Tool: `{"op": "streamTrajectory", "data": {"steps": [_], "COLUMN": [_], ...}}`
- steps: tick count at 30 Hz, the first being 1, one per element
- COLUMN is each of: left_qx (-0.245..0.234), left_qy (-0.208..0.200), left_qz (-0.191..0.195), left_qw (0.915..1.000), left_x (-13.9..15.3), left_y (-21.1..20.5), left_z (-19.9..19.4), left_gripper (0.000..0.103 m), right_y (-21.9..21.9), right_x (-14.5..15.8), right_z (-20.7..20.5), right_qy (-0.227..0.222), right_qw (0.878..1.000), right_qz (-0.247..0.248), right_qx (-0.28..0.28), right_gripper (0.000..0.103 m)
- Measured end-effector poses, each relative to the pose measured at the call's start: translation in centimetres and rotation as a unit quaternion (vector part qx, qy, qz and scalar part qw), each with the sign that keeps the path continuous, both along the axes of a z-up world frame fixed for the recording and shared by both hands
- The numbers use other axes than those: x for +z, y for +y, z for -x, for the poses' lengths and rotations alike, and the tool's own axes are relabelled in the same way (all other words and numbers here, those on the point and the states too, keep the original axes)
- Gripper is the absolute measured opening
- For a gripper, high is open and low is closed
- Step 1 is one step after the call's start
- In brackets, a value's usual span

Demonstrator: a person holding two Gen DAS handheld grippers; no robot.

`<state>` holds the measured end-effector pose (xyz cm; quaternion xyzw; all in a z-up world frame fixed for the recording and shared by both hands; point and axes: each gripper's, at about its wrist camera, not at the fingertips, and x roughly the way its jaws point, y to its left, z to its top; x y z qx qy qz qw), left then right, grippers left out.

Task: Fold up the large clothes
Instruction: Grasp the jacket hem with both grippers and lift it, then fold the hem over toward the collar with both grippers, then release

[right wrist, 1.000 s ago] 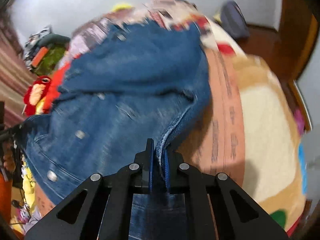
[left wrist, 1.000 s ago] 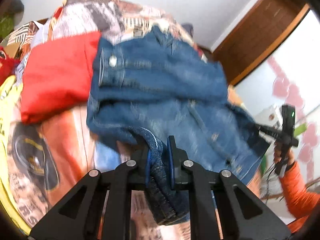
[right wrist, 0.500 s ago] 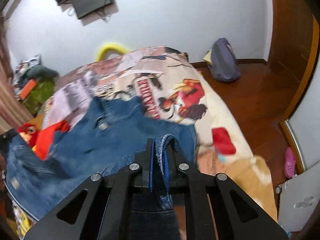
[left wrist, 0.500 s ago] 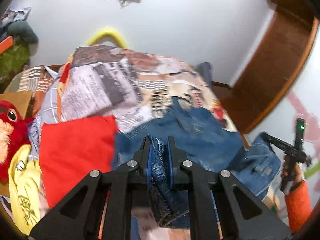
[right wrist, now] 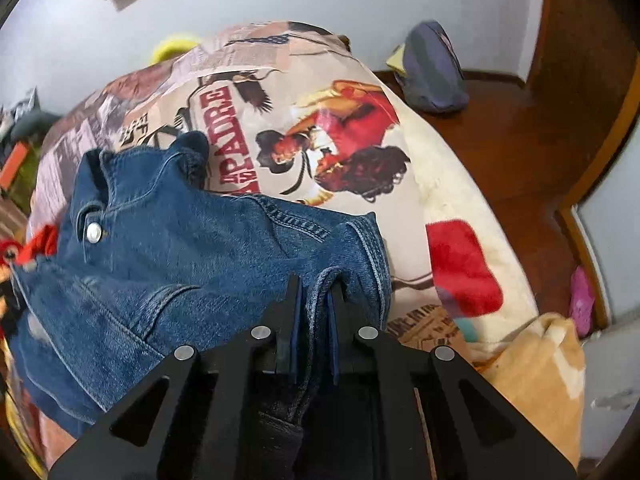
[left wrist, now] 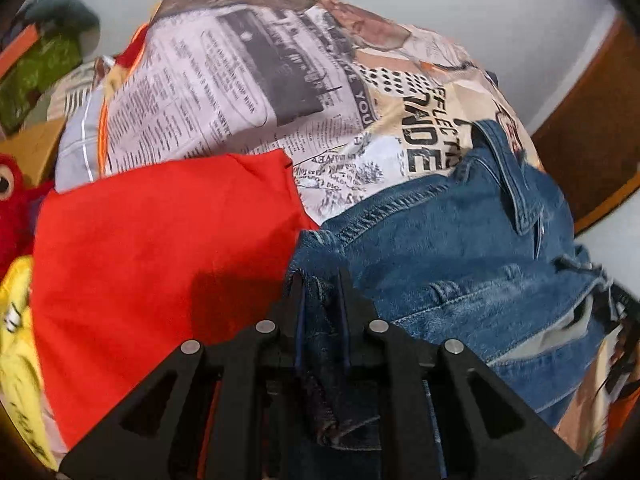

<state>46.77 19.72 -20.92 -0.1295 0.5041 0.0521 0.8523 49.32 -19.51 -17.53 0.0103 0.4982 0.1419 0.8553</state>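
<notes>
Between the fingers of my left gripper [left wrist: 320, 292] a thick fold of the denim jacket [left wrist: 460, 264] is pinched tight, the cloth bunching down through the jaws. My right gripper [right wrist: 314, 298] is likewise clamped on a seamed edge of the jacket [right wrist: 180, 248], which hangs doubled below the pads.

Only the left view shows the red garment [left wrist: 160, 256] lying flat just beside the jacket, touching its edge, with a red plush toy [left wrist: 12, 200] and something yellow [left wrist: 16, 352] at the far left. Only the right view takes in the wooden floor [right wrist: 520, 152], a purple-grey bag [right wrist: 434, 70] against the wall, and a tan blanket [right wrist: 536, 364] at the bed's near corner. Both views show the printed bedspread [left wrist: 240, 80] (newsprint and poster motifs) under everything.

The jacket rests on the bedspread, spread between my two grippers, mid-blue with lighter stitching. From the right I see a metal button [right wrist: 93, 233] at the raised collar end; from the left, a flap and a pale lining at the open edge.
</notes>
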Motion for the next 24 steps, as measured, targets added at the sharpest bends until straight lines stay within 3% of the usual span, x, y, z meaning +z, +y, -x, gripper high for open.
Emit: {"op": "streamTrajectory", "data": {"steps": [4, 9, 16, 20, 24], "left_qx": [-0.033, -0.082, -0.129, -0.143, -0.14], "left_qy": [0.001, -0.037, -0.044, -0.024, -0.011], "left_qz": [-0.047, -0.095, -0.09, -0.084, -0.096], "left_qw": [0.9984, 0.9914, 0.9867, 0.9858, 0.9854], "left_x": [2.3, 6.0, 6.4, 4.5, 2.3], "left_y": [-1.3, -3.9, -7.6, -9.5, -10.4], "left_z": [1.4, 4.5, 8.0, 9.0, 8.8], "left_gripper": [0.024, 0.034, 0.038, 0.038, 0.038], "right_y": [0.4, 0.5, 1.6, 3.0, 5.1], "right_x": [2.6, 6.3, 8.1, 6.9, 4.7], "right_z": [1.7, 5.8, 10.8, 12.4, 12.9], "right_qy": [-0.023, -0.093, -0.093, -0.07, -0.052], "right_qw": [0.998, 0.99, 0.99, 0.99, 0.989], "right_qz": [0.048, 0.093, 0.048, 0.02, 0.026], "right_qx": [0.026, 0.048, 0.099, 0.119, 0.135], "right_gripper": [0.02, 0.048, 0.05, 0.05, 0.05]}}
